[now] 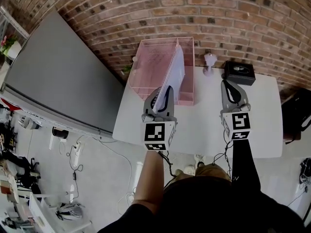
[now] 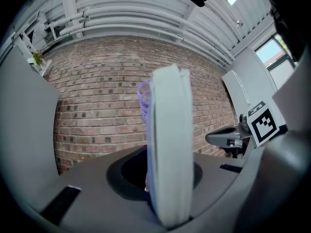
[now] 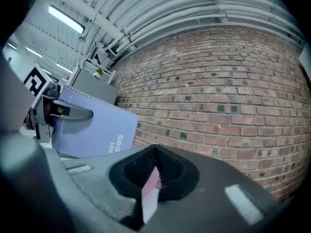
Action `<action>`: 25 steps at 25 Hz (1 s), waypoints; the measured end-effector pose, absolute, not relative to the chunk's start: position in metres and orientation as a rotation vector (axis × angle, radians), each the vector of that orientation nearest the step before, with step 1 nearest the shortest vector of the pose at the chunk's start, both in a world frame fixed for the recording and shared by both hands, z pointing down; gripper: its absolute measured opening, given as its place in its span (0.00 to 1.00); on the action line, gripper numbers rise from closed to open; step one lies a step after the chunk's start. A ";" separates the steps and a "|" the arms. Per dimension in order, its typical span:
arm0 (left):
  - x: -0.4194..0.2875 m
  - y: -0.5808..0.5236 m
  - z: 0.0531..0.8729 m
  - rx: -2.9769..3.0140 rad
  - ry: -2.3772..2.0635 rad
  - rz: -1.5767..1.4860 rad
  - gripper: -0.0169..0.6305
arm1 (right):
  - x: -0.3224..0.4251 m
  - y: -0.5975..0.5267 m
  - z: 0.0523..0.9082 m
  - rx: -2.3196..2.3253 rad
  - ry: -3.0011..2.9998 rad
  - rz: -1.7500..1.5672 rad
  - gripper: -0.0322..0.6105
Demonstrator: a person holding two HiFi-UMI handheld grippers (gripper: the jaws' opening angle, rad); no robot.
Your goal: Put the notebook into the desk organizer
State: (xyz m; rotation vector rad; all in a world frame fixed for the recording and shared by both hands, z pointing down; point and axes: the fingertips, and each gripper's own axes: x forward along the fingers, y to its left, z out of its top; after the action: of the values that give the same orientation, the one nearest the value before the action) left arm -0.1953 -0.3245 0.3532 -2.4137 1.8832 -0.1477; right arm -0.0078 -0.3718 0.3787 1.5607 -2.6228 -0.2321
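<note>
A lavender spiral notebook (image 1: 176, 68) stands on edge, tilted, at the right side of the pink wire desk organizer (image 1: 154, 64), with my left gripper (image 1: 163, 95) shut on its near edge. In the left gripper view the notebook's page edge (image 2: 170, 144) rises upright between the jaws, purple spiral at its top. From the right gripper view the notebook cover (image 3: 99, 127) shows at the left, with a left finger (image 3: 65, 111) across it. My right gripper (image 1: 232, 95) hovers over the table to the right, jaws together and holding nothing.
The organizer stands at the back of a white table (image 1: 204, 130). A black box (image 1: 239, 72) and a small pale pink object (image 1: 210, 62) sit at the far edge. A brick wall lies behind, a grey panel (image 1: 58, 76) to the left.
</note>
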 end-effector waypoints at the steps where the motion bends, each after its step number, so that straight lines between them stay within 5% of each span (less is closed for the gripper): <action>1: -0.195 -0.331 0.353 -2.411 1.886 -0.152 0.10 | -0.008 -0.379 0.379 1.556 -2.626 -0.230 0.05; 25: -0.190 -0.452 0.379 -2.336 2.038 -0.429 0.10 | 0.015 -0.488 0.432 1.512 -2.675 -0.050 0.05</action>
State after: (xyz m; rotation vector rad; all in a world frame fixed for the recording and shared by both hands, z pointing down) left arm -0.1896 -0.4518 0.3794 -2.3358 2.0383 -0.4293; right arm 0.0154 -0.4883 0.4320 1.5119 -2.6752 -0.0500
